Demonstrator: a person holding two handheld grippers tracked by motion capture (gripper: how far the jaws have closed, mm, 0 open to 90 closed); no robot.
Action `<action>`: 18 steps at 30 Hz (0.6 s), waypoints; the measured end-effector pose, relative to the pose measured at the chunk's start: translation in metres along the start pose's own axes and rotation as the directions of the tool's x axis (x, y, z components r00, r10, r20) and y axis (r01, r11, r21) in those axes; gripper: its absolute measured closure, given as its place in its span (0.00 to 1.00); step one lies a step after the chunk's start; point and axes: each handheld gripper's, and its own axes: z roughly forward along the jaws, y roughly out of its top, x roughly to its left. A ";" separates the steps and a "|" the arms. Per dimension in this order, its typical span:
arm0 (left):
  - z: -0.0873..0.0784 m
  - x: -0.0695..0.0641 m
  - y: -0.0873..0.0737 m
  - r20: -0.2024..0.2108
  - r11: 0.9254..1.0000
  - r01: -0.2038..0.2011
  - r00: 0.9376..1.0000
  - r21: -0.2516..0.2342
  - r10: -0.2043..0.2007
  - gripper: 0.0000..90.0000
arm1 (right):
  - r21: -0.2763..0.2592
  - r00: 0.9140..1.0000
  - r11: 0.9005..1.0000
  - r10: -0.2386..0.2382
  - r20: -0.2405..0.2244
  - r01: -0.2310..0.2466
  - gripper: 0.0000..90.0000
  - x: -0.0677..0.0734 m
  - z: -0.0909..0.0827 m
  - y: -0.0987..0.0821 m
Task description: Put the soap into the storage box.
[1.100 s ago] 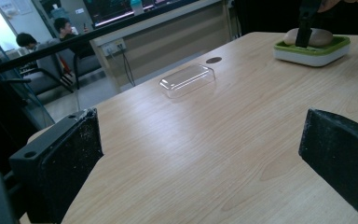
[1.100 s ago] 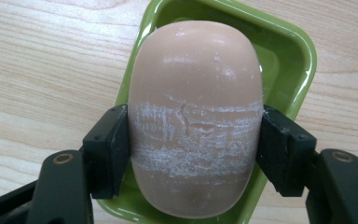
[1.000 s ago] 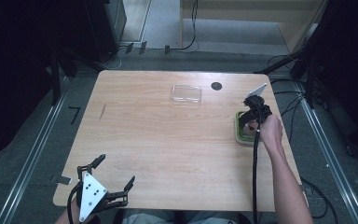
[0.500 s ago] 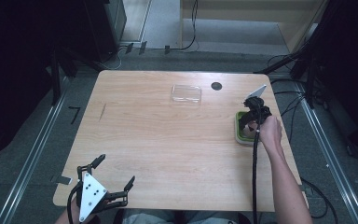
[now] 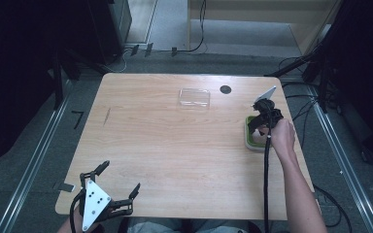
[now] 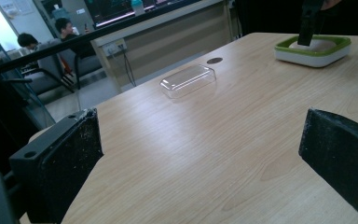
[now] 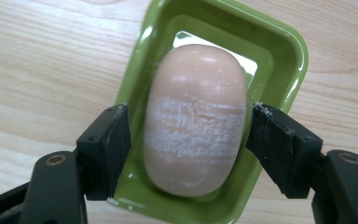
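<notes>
Likely slick yet firm, the soap (image 7: pixel 196 119) lay in its dish (image 7: pixel 279 44) near the counter's (image 5: pixel 175 145) right edge; right tongs (image 7: pixel 191 137) straddled its middle, jaws barely apart from it; left tongs (image 6: pixel 200 163) gaped empty.

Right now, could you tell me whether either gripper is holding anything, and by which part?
The right gripper straddles the soap at its long sides; whether it is clamped cannot be told. The left gripper is open, holding nothing.

You work on a pale wood-grain table (image 5: pixel 165 145) with a smooth, faintly sheened top. The green dish (image 7: pixel 279 51) looks like glossy plastic, and the soap (image 7: pixel 198 116) in it is smooth and waxy — scuffed chalky white across its middle. The clear lid (image 6: pixel 188 80) looks like shiny transparent plastic, while your gripper pads (image 7: pixel 109 140) are matt black — flecked with white dust.
</notes>
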 end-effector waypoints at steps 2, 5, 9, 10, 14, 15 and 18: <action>0.000 0.000 0.000 0.002 1.000 0.000 1.000 0.000 0.000 0.00 | -0.003 1.000 1.000 -0.020 -0.008 0.020 0.33 0.003 -0.004 -0.001; 0.000 -0.001 0.000 0.004 1.000 -0.001 1.000 0.001 0.001 0.00 | 0.004 0.998 0.998 -0.056 -0.024 0.056 0.28 0.009 -0.010 -0.004; 0.000 0.000 0.000 0.003 1.000 -0.002 1.000 0.001 0.002 0.00 | 0.005 0.993 0.994 -0.110 -0.041 0.110 0.22 0.021 -0.019 -0.007; 0.000 0.000 0.000 0.003 1.000 -0.002 1.000 0.000 0.002 0.00 | 0.002 0.992 0.993 -0.120 -0.048 0.121 0.21 0.023 -0.021 -0.008; -0.001 0.000 0.000 0.001 1.000 -0.001 1.000 -0.001 0.001 0.00 | 0.000 0.981 0.983 -0.183 -0.058 0.183 0.16 0.037 -0.030 -0.014; -0.001 0.000 0.000 0.001 1.000 0.000 1.000 -0.002 0.000 0.00 | -0.002 0.980 0.982 -0.188 -0.059 0.188 0.15 0.040 -0.032 -0.015; -0.001 0.000 0.000 0.001 1.000 -0.002 1.000 0.001 0.002 0.00 | -0.009 0.974 0.976 -0.220 -0.062 0.220 0.14 0.047 -0.037 -0.019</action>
